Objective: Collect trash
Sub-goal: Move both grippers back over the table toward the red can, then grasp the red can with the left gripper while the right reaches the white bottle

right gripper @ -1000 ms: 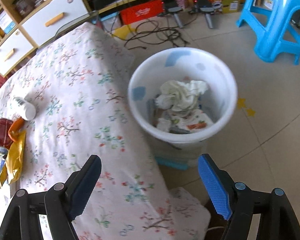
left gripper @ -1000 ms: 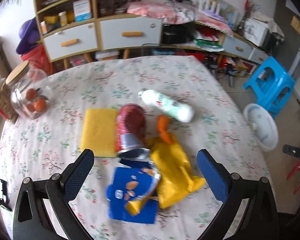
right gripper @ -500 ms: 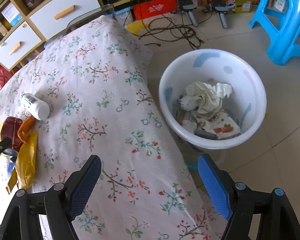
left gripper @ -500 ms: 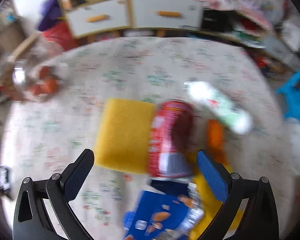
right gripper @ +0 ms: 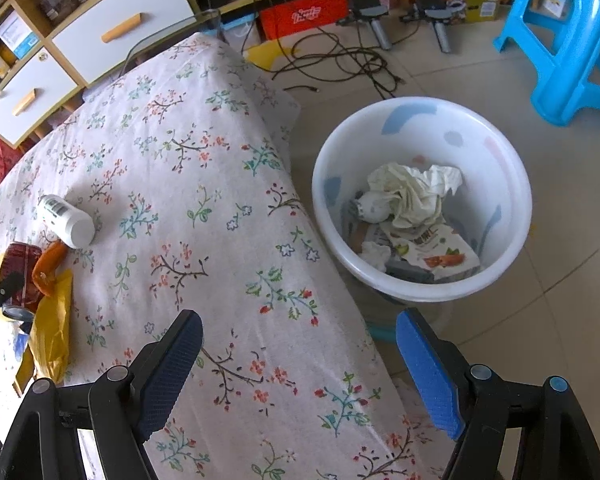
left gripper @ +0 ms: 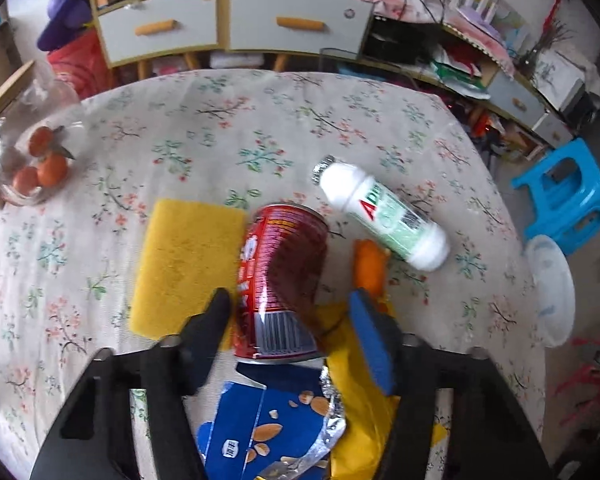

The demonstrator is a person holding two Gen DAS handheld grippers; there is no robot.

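Left gripper [left gripper: 290,308] astride red can [left gripper: 282,276] (jaws narrowed)

Left gripper [left gripper: 290,312] fingers narrowed around red can [left gripper: 282,280]

The white bottle [left gripper: 384,216] lying on the bench shows red letters "AD". Other print is too blurred to read.

On the floral-clothed table [left gripper: 260,120], a red can [left gripper: 282,280] is seen between the left gripper's [left gripper: 290,312] fingers, flanked by a yellow sponge [left gripper: 184,264] and white bottle [left gripper: 384,216].
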